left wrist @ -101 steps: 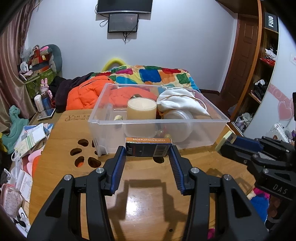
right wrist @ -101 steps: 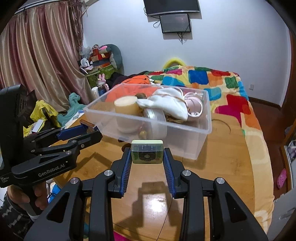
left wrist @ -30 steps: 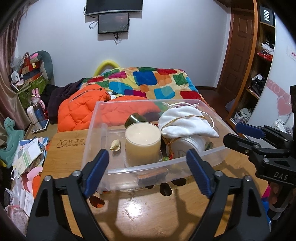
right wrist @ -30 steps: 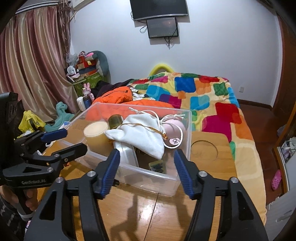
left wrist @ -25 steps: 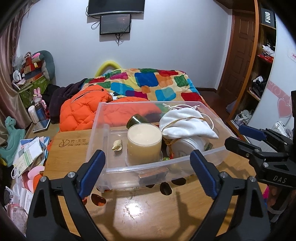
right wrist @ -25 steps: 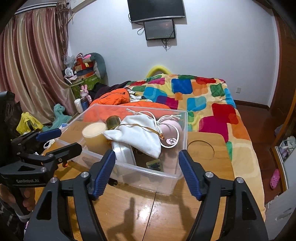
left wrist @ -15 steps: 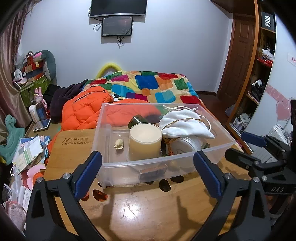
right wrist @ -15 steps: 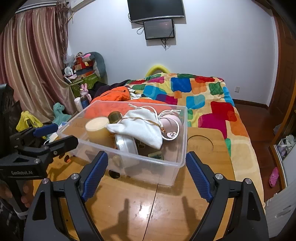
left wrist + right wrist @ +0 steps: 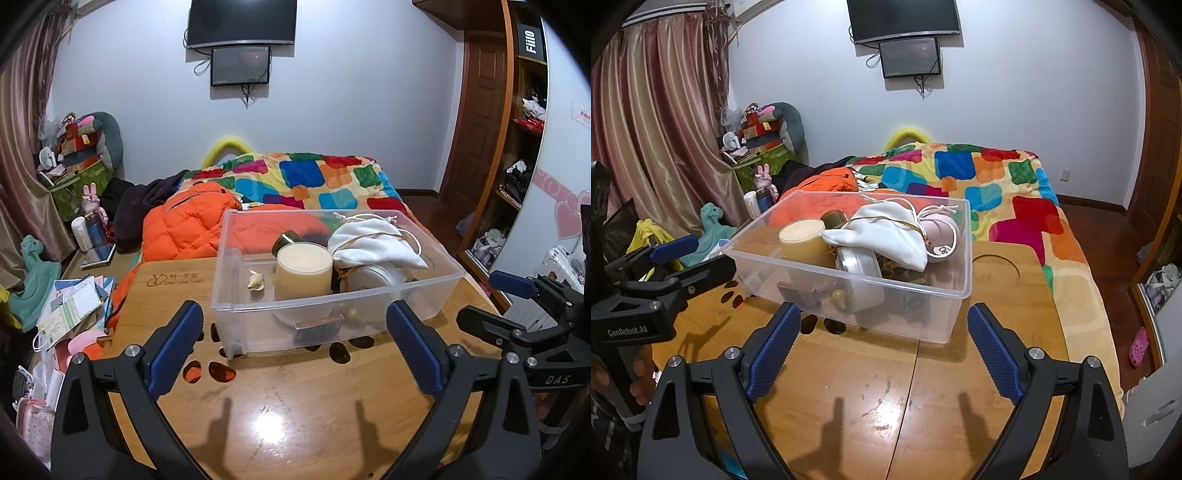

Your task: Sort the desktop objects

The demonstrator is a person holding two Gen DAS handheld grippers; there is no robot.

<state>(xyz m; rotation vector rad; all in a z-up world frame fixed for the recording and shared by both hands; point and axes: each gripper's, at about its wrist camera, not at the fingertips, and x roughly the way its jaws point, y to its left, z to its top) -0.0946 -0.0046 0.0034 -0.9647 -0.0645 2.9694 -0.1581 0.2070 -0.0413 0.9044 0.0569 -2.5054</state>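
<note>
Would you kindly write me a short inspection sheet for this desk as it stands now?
Surface: glossy wooden table with paw-shaped cut-outs, scuffed.
Job's things: clear plastic bin holds a cream candle jar, white drawstring pouch, pink round case and small dark box.
Clutter: papers left of the table.
Grippers: left gripper and right gripper both open, empty, short of the bin.
Cables: wires under the wall screen.
Surroundings: patchwork bed quilt, orange jacket.

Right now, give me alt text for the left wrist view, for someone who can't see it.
The left gripper is open and empty above a wooden table, facing a clear plastic bin holding a candle and a white pouch. A colorful bed lies behind.
</note>
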